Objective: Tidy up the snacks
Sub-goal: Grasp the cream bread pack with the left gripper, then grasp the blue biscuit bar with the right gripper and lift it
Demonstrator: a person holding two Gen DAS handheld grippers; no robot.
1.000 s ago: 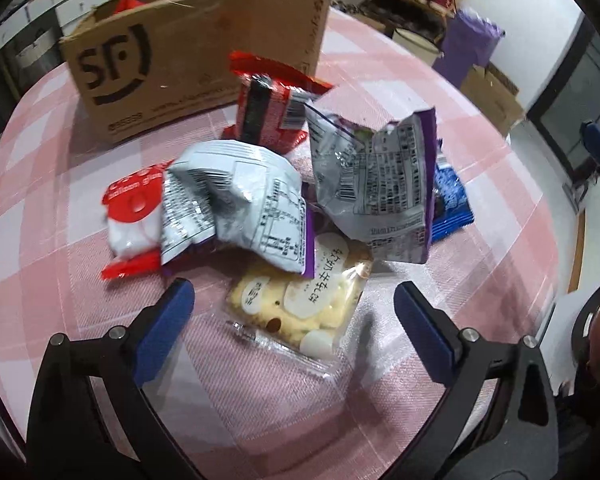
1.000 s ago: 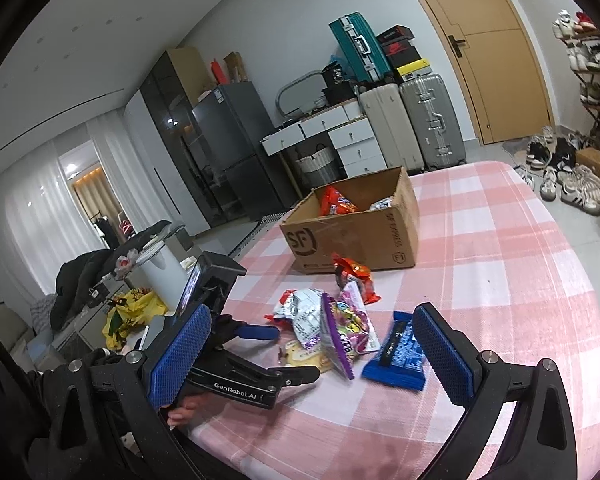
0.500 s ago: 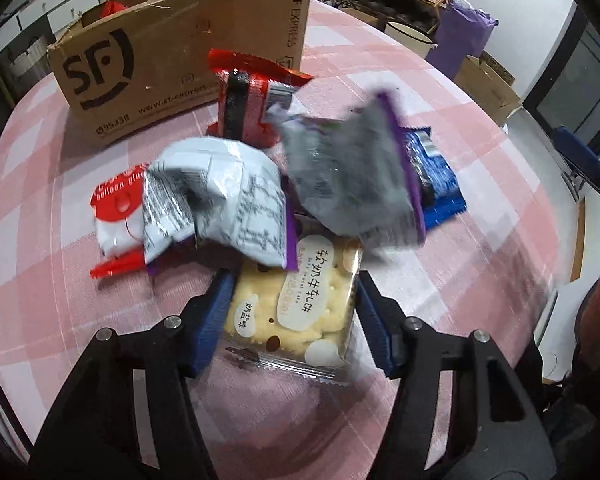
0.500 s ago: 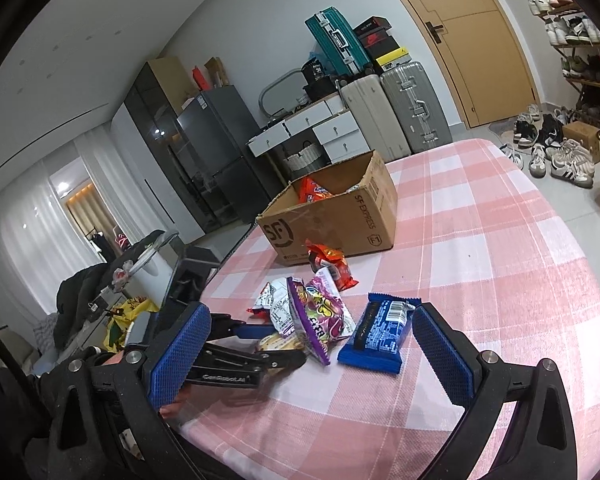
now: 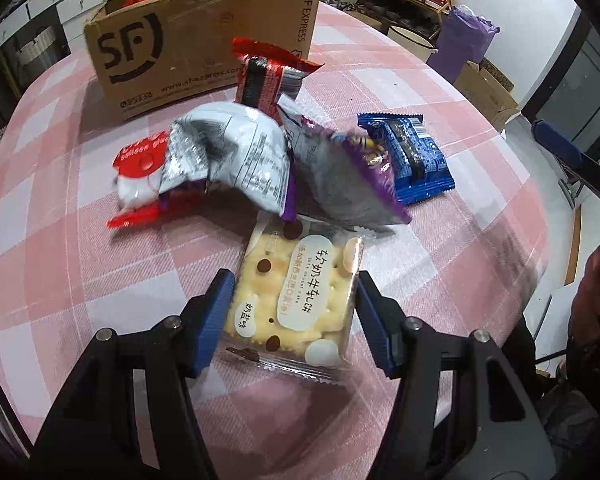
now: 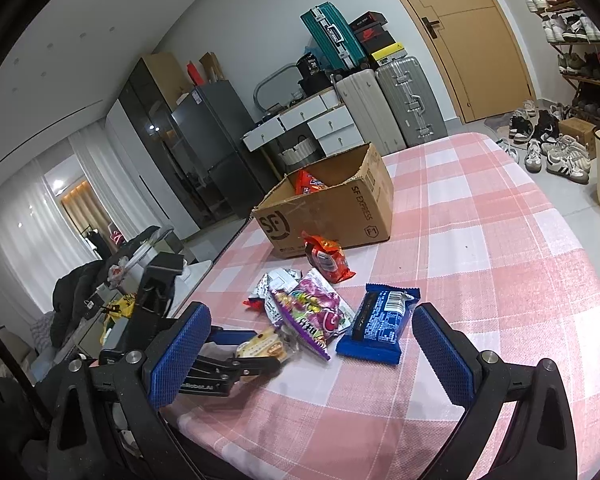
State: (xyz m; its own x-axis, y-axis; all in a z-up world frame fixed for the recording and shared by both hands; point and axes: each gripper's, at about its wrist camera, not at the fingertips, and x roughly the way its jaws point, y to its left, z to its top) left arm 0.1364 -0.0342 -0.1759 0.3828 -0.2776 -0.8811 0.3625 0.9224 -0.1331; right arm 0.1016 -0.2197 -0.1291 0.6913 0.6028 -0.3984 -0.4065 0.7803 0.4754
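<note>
- Our left gripper (image 5: 292, 312) has its fingers clenched on the cracker packet (image 5: 296, 296).
- Our right gripper (image 6: 312, 352) hovers released; the blue packet (image 6: 380, 326) lies at twelve o'clock.

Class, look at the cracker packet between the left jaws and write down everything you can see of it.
The cracker packet is a clear, square plastic wrapper holding pale yellow crackers, with white labels in dark print, brown dots and crimped seals. It lies flat on the pink checked tablecloth. The left gripper is shut on it, a blue pad on each side. Its far edge is tucked under the purple snack bag. It looks sealed.
</note>
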